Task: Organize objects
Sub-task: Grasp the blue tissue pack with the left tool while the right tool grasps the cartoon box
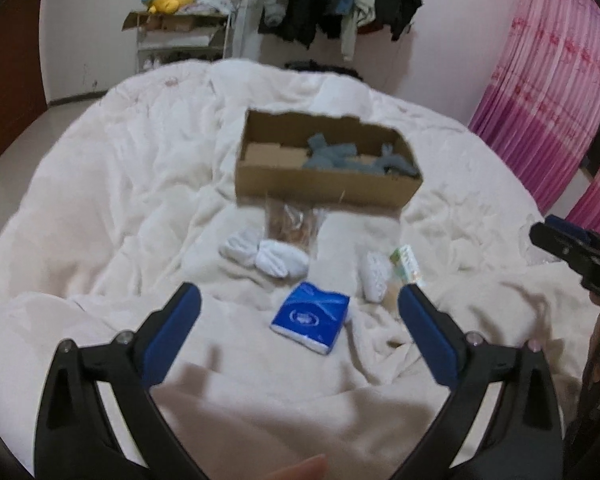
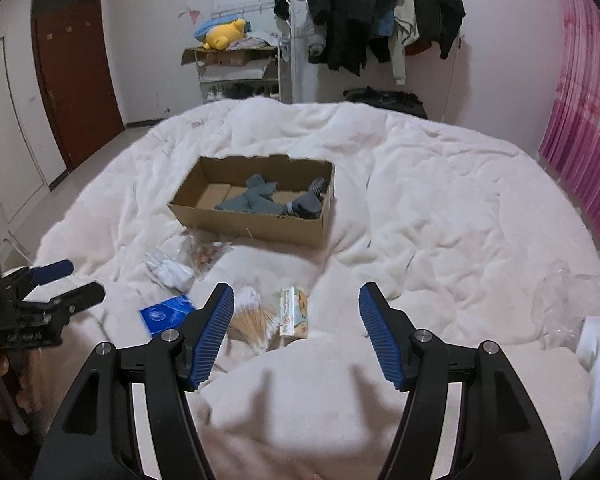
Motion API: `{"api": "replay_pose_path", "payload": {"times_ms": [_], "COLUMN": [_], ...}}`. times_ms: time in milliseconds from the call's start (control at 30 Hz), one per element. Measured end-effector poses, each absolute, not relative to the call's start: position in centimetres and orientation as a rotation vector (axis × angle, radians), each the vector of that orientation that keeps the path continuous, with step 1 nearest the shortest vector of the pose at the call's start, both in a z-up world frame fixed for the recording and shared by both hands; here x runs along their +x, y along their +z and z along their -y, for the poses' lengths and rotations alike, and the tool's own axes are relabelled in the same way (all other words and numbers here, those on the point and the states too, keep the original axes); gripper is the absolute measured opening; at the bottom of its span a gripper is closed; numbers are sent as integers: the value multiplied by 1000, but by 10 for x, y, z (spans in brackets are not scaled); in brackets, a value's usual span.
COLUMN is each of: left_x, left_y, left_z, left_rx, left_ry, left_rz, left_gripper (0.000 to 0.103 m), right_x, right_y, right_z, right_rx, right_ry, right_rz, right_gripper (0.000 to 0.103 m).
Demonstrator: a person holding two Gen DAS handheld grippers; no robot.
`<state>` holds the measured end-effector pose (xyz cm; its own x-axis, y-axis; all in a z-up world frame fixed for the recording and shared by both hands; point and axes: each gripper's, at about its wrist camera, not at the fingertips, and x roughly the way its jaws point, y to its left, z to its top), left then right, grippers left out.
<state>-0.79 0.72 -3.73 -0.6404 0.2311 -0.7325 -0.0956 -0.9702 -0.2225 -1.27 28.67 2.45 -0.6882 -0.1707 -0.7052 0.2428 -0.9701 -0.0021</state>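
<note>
On the bed (image 2: 440, 184), spread with a rumpled white quilt, we see an open cardboard box (image 2: 256, 222) near the middle, with grey socks (image 2: 268, 200) lying inside it. Just in front of the box lies a clear packet of snacks (image 1: 290, 226), and beside that a pair of white socks (image 1: 268, 258). Nearer to us sits a blue tissue pack (image 1: 310, 316), flat on the quilt.

Our left tongs (image 1: 300, 320) hang above the quilt with the jaws spread wide and nothing between the pads; in the left wrist view the blue tissue pack lies just between and slightly beyond the fingertips, not touched by either. To the right of it we see a white bundle of cotton swabs (image 1: 376, 276) and a small green carton (image 1: 408, 266), close by the right-hand fingertip.

Our right tongs (image 2: 296, 312) are likewise spread and empty. In the right wrist view the cotton swabs (image 2: 252, 316) and the carton (image 2: 294, 312) lie just beyond the left fingertip, inside the gap, while the tissue pack (image 2: 166, 314) lies outside it to the left. A sheet of clear plastic (image 2: 572, 300) lies crumpled at the bed's right edge.

Against the far wall stand a rack of dark clothes (image 2: 380, 20) and a shelf with a yellow plush toy (image 2: 224, 34).
</note>
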Motion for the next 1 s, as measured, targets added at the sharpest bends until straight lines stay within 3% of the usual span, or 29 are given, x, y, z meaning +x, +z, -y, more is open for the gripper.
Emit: {"api": "replay_pose_path", "payload": {"times_ms": [433,767,1000], "left_x": [-61,-73,-77], "left_y": [-97,-131,-147], "left_z": [-28,-46,-54], "left_rx": [-1461,-1584,-1632], "left_ry": [2536,2488,2423], "left_rz": [228,71,20], "left_gripper": [100,99,84], "right_x": [-73,-104,-133], "right_y": [-49,-85,-121], "right_z": [-285,-275,-286], "right_rx": [1335,1445,1605], "right_ry": [-2600,-2513,-2389], "right_rz": [-141,-124,73], "right_gripper": [68,68,68]}}
